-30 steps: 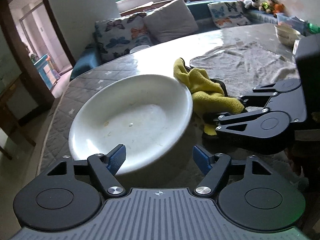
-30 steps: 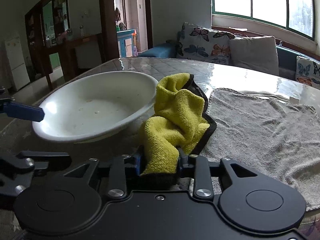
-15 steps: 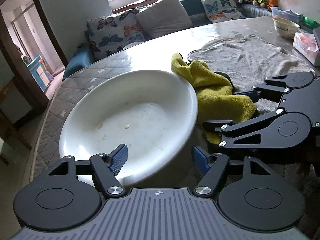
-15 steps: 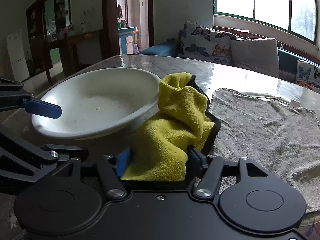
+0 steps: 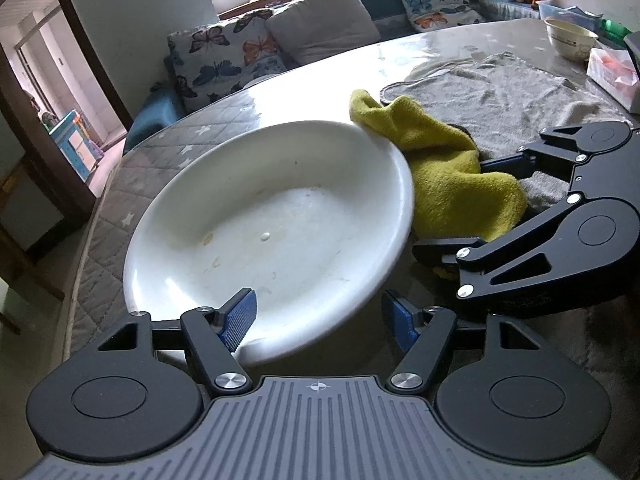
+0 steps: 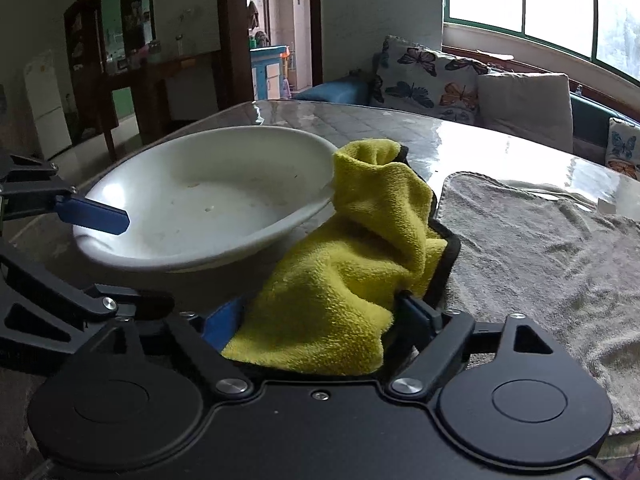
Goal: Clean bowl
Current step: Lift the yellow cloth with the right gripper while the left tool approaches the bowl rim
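A wide, shallow white bowl [image 5: 272, 232] with small food specks lies on the glass-topped table [image 5: 320, 80]. My left gripper [image 5: 320, 320] is open and straddles the bowl's near rim, with one blue pad [image 6: 92, 216] over the inside and the other outside the rim. A crumpled yellow cloth [image 6: 352, 264] leans against the right side of the bowl [image 6: 200, 208]. My right gripper [image 6: 320, 320] is open, its fingers spread wide, and the bulk of the cloth [image 5: 452, 184] lies between them.
A grey towel [image 6: 540, 248] is spread flat on the table right of the cloth. A small bowl [image 5: 570, 40] and a tissue box [image 5: 612, 74] stand at the far right. A cushioned bench [image 5: 280, 40] runs behind the table, whose left edge drops to the floor.
The right gripper's fingers have spread wider around the yellow cloth, which now touches the bowl's rim. The left gripper has moved further in over the bowl's near rim.
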### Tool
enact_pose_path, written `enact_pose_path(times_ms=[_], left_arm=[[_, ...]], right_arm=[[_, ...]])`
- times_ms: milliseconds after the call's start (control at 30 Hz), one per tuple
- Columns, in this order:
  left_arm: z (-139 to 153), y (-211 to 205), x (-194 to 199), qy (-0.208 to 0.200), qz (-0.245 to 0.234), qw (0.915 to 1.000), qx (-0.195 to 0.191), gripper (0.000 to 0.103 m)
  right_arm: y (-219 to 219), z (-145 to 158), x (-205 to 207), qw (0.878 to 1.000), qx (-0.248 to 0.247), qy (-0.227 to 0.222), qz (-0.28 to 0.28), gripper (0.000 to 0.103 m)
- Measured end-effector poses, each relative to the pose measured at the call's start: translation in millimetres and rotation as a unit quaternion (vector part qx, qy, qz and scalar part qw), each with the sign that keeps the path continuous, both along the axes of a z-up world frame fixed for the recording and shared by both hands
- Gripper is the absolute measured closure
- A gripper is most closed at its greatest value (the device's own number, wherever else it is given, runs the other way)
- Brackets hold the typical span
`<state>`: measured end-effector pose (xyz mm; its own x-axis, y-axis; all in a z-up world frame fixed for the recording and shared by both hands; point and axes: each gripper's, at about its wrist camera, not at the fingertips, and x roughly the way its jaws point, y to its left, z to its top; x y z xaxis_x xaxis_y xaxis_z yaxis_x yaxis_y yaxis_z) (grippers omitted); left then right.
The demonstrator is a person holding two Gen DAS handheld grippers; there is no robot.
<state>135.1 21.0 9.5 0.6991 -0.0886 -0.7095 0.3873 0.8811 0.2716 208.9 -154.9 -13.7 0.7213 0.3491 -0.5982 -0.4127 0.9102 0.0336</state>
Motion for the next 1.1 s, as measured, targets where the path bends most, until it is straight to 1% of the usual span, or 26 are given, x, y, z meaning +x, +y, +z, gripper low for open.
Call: enact_pose_path(times_ms=[267, 900, 933, 1000, 1067, 1100], left_arm=[[1.2, 2.8, -5.5, -0.013, -0.011, 0.9998, 0.007, 0.034], [0.9, 1.8, -8.1, -0.023, -0.018, 0.9994, 0.015, 0.037], [1.4, 4.0, -10.0, -0.024, -0.017, 0.9995, 0.013, 0.037], [1.2, 4.0, -10.1, -0.024, -0.016, 0.9995, 0.014, 0.036], [0.6, 3.7, -10.3, -0.024, -0.016, 0.9994, 0.016, 0.036], [-0.1, 3.2, -10.4, -0.024, -0.017, 0.9994, 0.016, 0.037]], right_arm=[[1.8, 0.3, -1.2, 1.000, 0.002, 0.005, 0.008, 0.009], [3.9, 2.4, -3.4, 1.000, -0.003, 0.002, 0.007, 0.009], [4.3, 2.5, -3.7, 1.000, -0.004, 0.001, 0.006, 0.010], [4.5, 3.3, -4.6, 1.000, -0.004, -0.003, 0.002, 0.017], [1.9, 4.8, -5.3, 1.000, -0.002, -0.008, -0.011, 0.030], [0.6, 5.1, -5.4, 1.000, -0.001, -0.010, -0.013, 0.032]])
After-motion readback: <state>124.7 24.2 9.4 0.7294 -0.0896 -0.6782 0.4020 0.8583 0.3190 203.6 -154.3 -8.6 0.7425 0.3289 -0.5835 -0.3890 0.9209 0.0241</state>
